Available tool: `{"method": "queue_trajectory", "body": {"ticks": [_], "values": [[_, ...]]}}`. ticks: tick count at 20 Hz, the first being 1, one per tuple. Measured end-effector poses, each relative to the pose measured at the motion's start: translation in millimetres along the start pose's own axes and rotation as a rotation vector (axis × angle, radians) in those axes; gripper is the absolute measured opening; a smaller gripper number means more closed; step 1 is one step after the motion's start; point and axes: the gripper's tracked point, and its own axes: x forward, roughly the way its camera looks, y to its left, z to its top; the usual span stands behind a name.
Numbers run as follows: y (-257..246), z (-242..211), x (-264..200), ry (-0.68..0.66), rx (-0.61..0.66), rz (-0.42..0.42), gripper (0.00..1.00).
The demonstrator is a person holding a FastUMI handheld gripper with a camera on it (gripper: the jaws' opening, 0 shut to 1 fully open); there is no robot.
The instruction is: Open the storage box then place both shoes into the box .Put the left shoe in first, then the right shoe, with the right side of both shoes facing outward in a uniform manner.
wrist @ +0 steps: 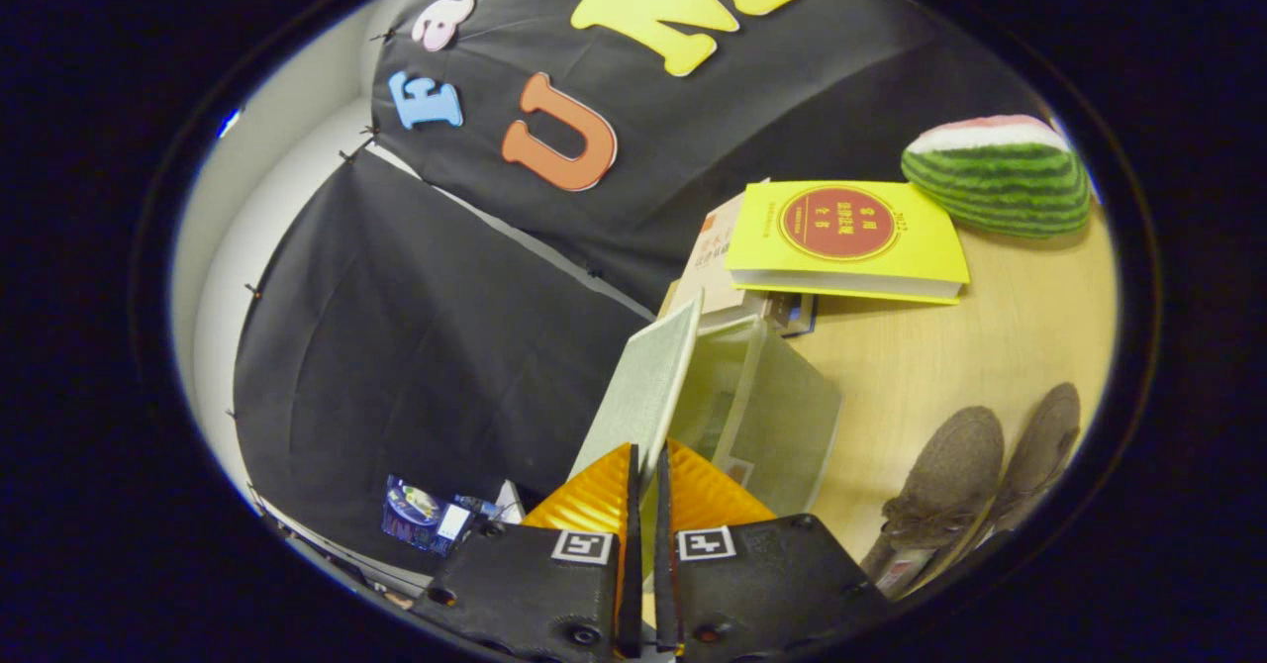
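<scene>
Partly hidden behind the tongs (643, 465), the translucent storage box (767, 416) sits at frame centre on the pale wooden desk (950, 346); its frosted lid (641, 396) stands raised, its lower edge pinched between the nearly closed fingers. Two grey felt-like shoes (975, 490) lie lower right, cut off by the edge. Yellow books (846, 237) and a knitted watermelon cushion (1000, 176) lie upper right.

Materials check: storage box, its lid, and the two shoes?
Storage box: translucent, slightly glossy plastic by the look; the table shows through its wall. Lid: frosted, matte plastic, raised on edge and pinched between the gripper fingers. Shoes: grey-brown, fuzzy matte surface, likely suede or felt; can't tell which.
</scene>
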Motion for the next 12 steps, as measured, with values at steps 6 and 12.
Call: {"method": "queue_trajectory", "body": {"ticks": [6,12], "values": [[55,10,-3,-0.03,-0.078,-0.037,0.11],[112,11,25,-0.025,-0.127,-0.068,0.11]]}}
